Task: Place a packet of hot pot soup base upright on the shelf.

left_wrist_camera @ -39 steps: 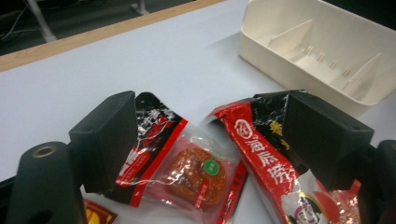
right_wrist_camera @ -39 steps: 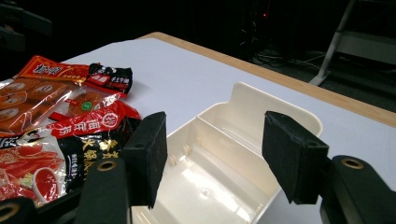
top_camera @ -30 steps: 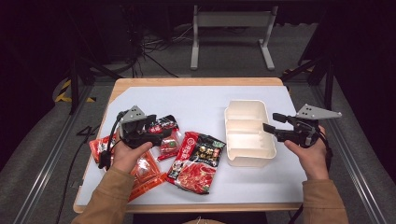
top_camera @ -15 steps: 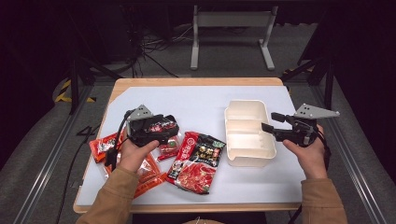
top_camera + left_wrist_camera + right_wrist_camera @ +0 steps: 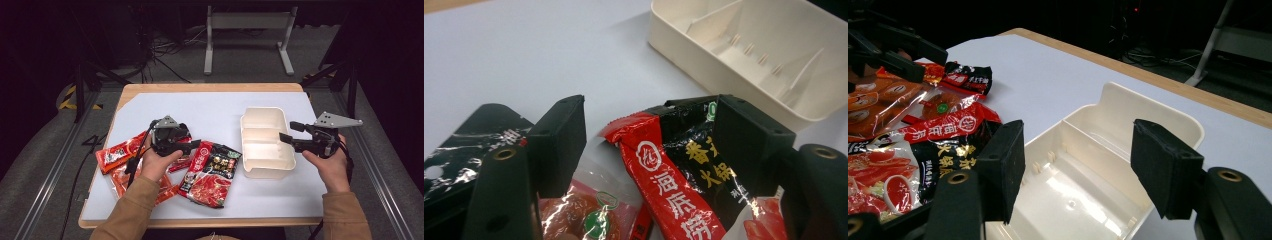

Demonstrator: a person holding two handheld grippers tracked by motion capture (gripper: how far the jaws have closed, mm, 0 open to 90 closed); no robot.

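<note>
Red-and-black packet (image 5: 210, 172) lies flat on the white sheet, just left of the cream tray (image 5: 265, 170), its top corner overlapping smaller red sachets (image 5: 125, 152).

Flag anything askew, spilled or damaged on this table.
Nothing is spilled or torn. The sauce packets lie in a loose overlapping heap left of the white divided container, which sits upright and empty. The left gripper hovers over the heap.
</note>
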